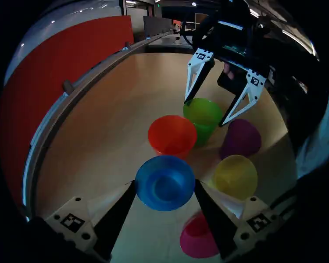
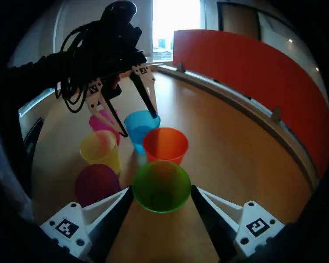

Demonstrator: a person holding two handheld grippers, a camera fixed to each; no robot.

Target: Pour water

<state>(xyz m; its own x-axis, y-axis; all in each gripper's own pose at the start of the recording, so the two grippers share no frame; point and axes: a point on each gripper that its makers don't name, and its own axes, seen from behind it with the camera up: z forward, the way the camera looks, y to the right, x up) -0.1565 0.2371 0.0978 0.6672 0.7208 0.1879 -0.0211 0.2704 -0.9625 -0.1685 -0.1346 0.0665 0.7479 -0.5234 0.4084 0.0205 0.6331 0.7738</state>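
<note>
Grasping step underway: the left gripper (image 1: 164, 182) is bracketing the blue cup (image 1: 164, 188) with its fingers, and the right gripper (image 2: 161, 187) is bracketing the green cup (image 2: 161, 193). Whether they're squeezing, I cannot tell. Next: lifting one, tipping it over the other.

Pink cup (image 1: 194, 240) approx. half hidden.

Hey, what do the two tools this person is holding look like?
Both the left tool and right tool have black tapering fingers on white wedge-shaped mounts, each carrying a square black-and-white marker. The left tool's body is black, with looped black cables hanging from it.
</note>
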